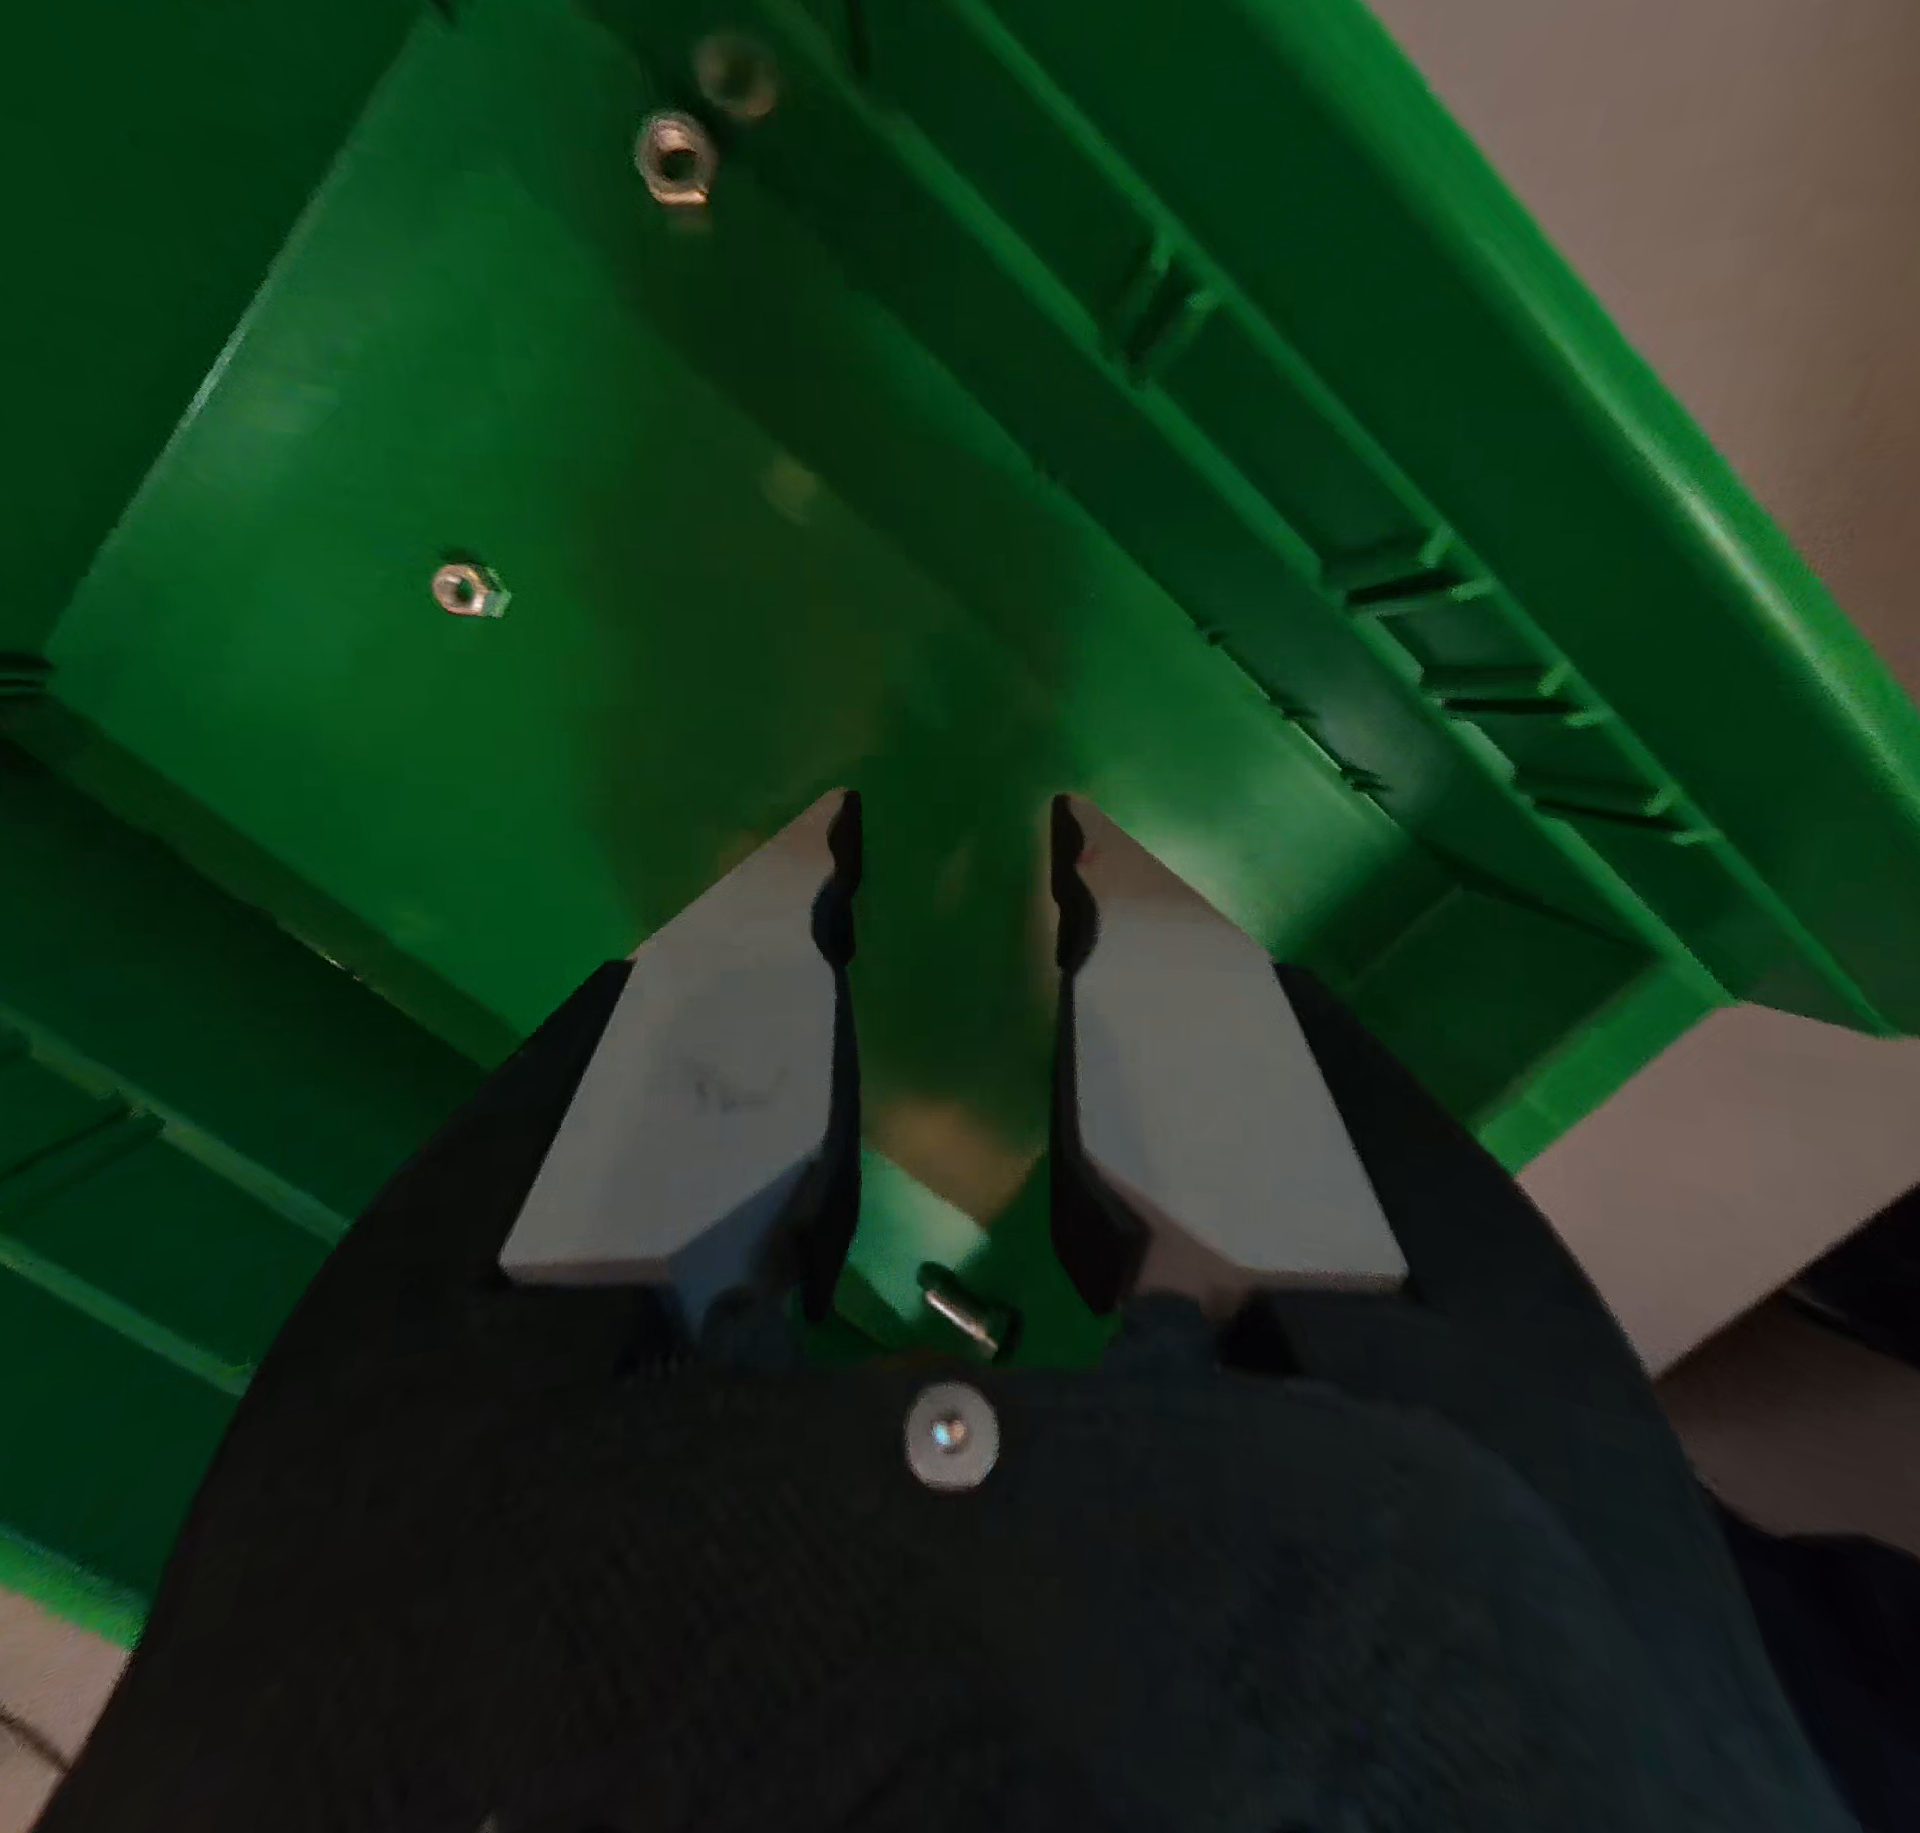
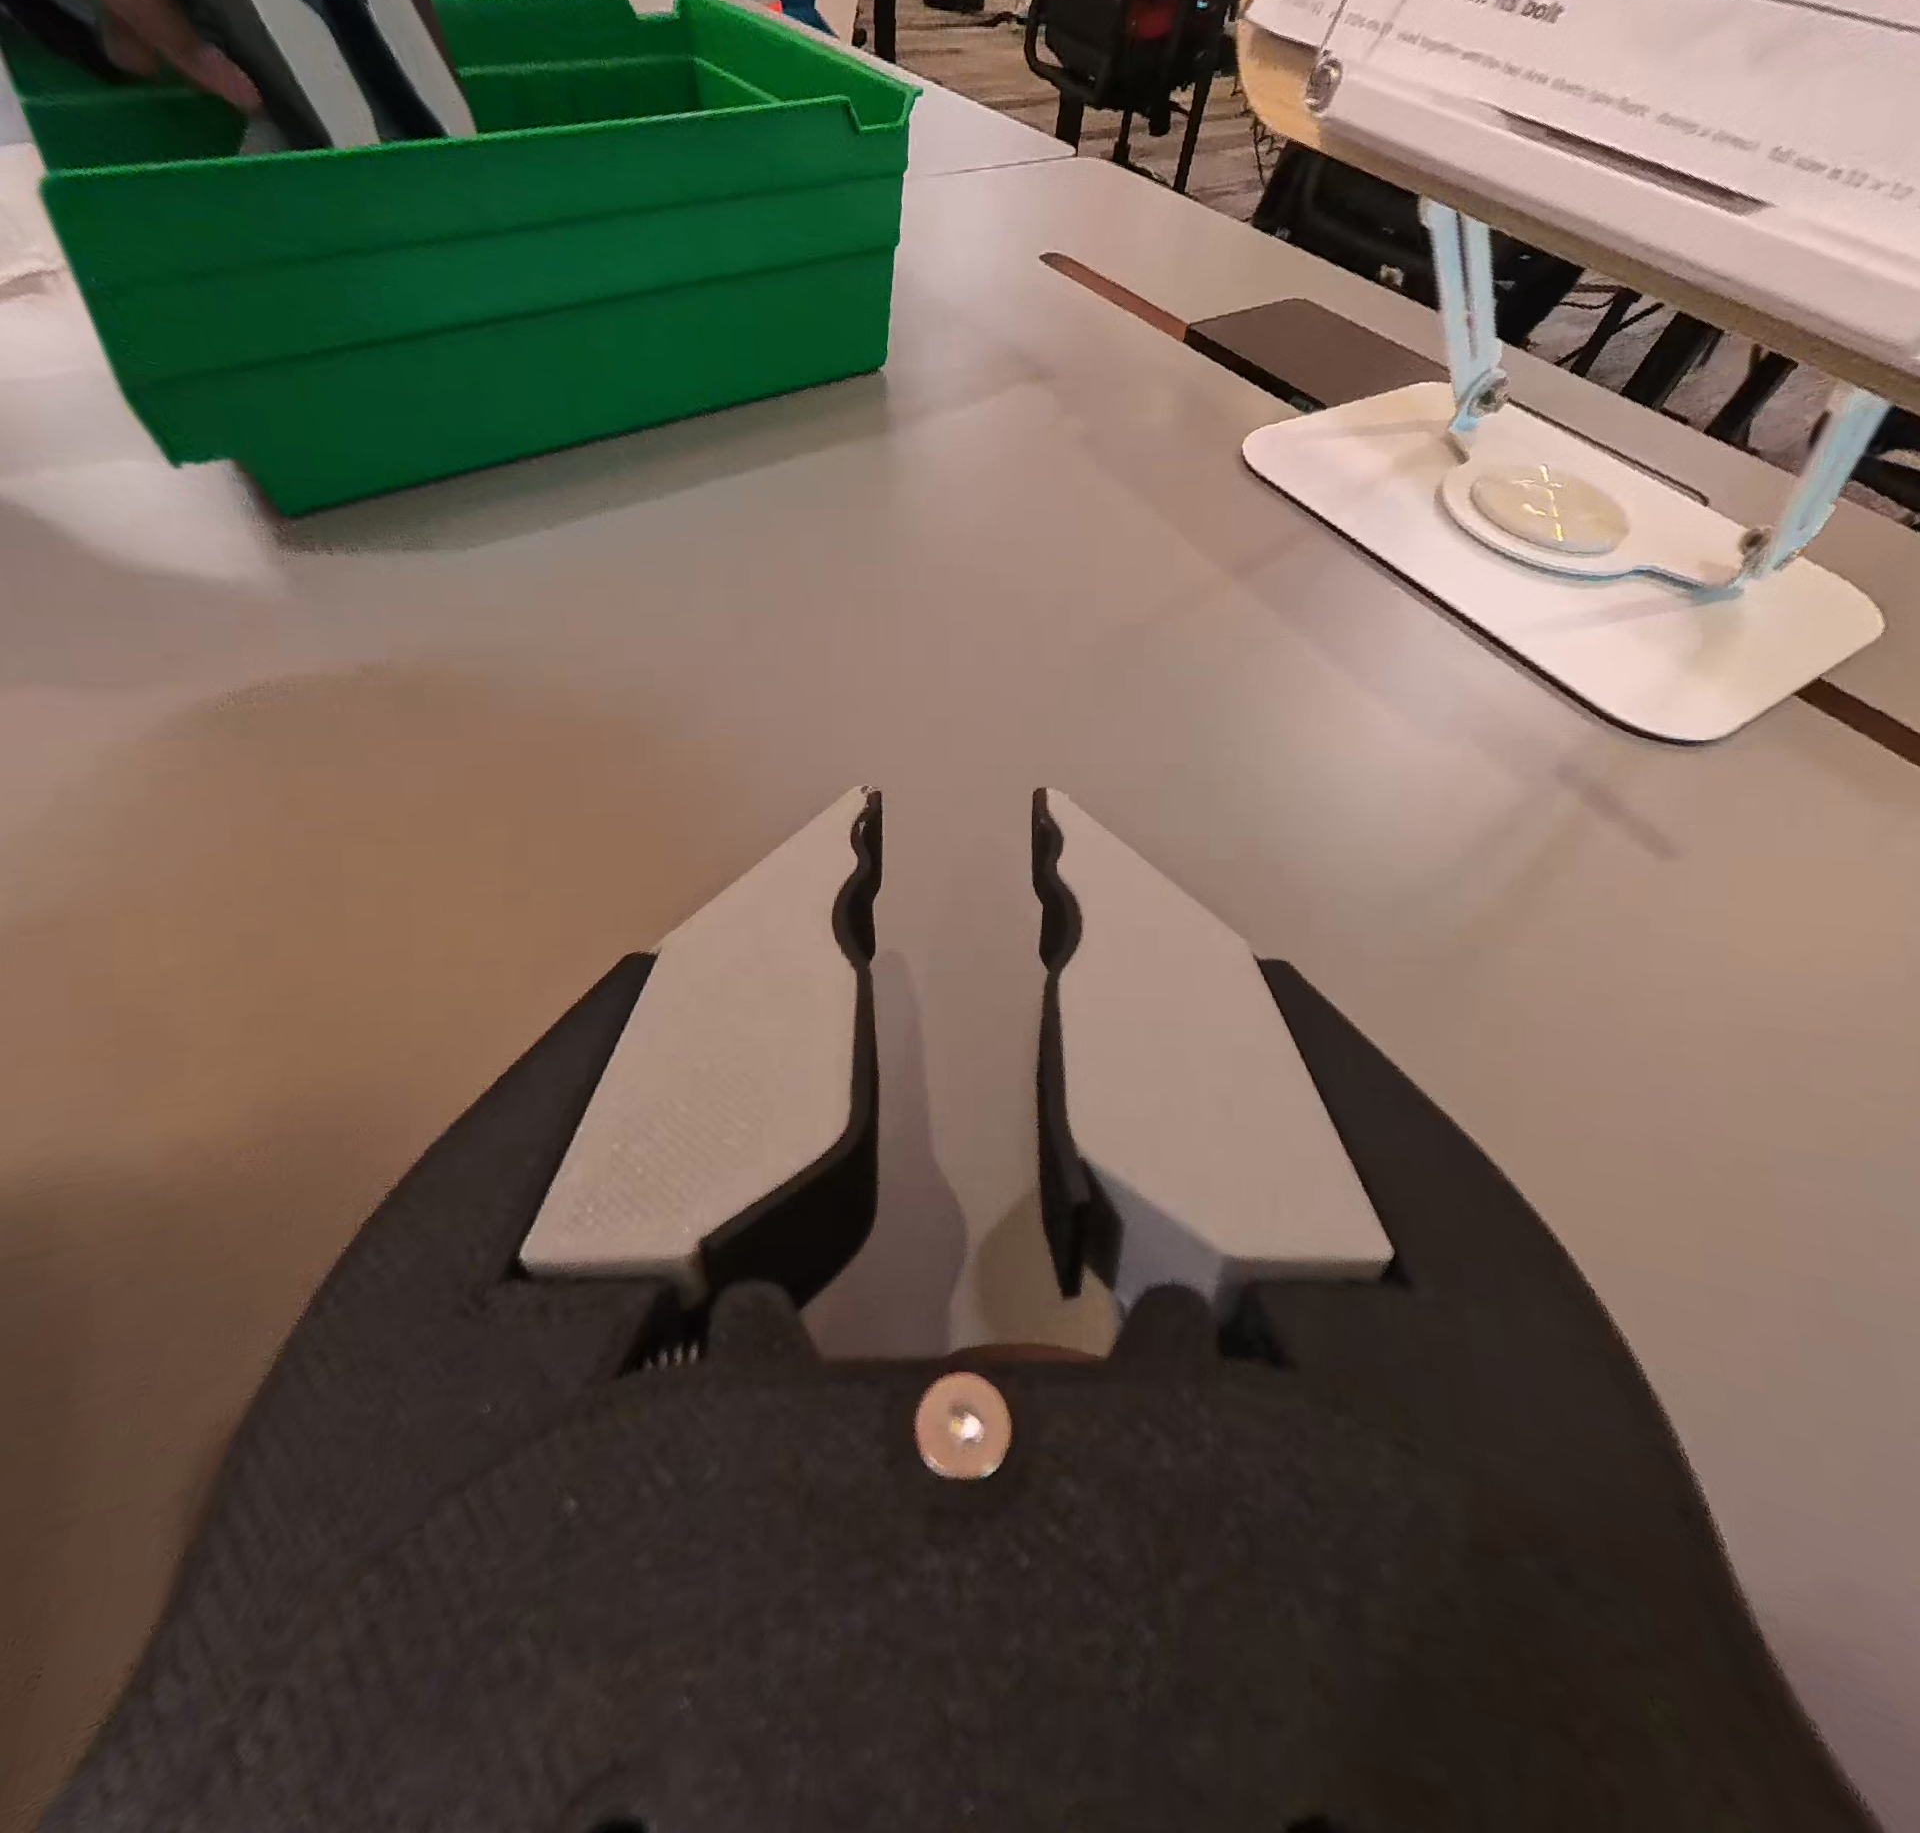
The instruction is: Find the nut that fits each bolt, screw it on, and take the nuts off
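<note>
In the left wrist view my left gripper (image 1: pixel 954 817) is open and empty, reaching down inside a green bin (image 1: pixel 1351 381). A larger silver nut (image 1: pixel 673 160) lies near the bin's far wall, a smaller nut (image 1: pixel 468 590) lies on the floor to the left, and a small metal piece (image 1: pixel 966 1307) lies between the finger bases. In the right wrist view my right gripper (image 2: pixel 956 812) is open and empty, low over the grey table (image 2: pixel 623 703). The green bin (image 2: pixel 499 308) stands at the far left, with the left gripper (image 2: pixel 343 79) in it.
A white stand (image 2: pixel 1558 557) holding a printed sheet (image 2: pixel 1621 48) stands at the right of the table. A dark strip (image 2: pixel 1299 349) lies beside it. A hand (image 2: pixel 125 27) shows at the bin. Chairs and an orange cone stand beyond the table. About 35 cm separates my left fingertips from my right.
</note>
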Demonstrator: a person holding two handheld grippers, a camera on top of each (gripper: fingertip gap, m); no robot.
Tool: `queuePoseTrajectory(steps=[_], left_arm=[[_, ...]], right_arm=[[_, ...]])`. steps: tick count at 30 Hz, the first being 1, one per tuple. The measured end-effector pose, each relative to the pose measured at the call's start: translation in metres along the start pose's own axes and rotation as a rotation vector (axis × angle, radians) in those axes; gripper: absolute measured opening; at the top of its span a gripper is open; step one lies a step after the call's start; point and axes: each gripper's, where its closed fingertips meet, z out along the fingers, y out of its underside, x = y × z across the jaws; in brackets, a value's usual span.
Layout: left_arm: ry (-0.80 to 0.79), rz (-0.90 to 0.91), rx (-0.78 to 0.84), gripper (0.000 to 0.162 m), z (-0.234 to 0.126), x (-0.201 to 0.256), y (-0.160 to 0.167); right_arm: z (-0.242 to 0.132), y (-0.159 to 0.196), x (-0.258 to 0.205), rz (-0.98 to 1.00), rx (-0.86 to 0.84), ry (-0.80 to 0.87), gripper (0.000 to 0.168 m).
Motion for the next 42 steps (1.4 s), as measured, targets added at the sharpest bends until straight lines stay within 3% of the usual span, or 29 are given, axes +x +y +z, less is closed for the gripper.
queuePoseTrajectory(steps=[4,9,16,21,23,28,32,42], left_arm=[[-0.001,-0.02,0.159,0.034,-0.008,-0.013,-0.021],[0.066,-0.033,0.166,0.034,-0.025,-0.005,-0.013],[-0.038,-0.03,-0.146,0.034,-0.039,-0.014,0.052],[-0.057,-0.138,-0.339,0.029,-0.046,-0.02,0.091],[-0.047,-0.188,-0.371,0.029,-0.043,-0.016,0.098],[-0.131,-0.364,-0.423,0.009,-0.033,-0.022,0.115],[-0.108,-0.43,-0.484,0.027,-0.021,-0.002,0.134],[-0.151,-0.581,-0.492,0.016,-0.023,-0.002,0.139]], right_arm=[[0.019,0.004,-0.002,-0.047,-0.044,0.022,0.025],[0.03,0.006,-0.012,-0.134,-0.064,0.026,0.025],[0.024,0.006,-0.018,-0.156,-0.051,-0.002,0.024],[0.011,-0.003,-0.023,-0.078,0.0,-0.067,0.024],[0.005,-0.008,-0.024,-0.052,0.022,-0.087,0.024],[-0.012,-0.014,-0.028,-0.069,0.05,-0.111,0.025],[-0.027,-0.016,-0.036,-0.106,0.066,-0.13,0.026],[-0.054,-0.019,-0.061,-0.214,0.098,-0.184,0.025]])
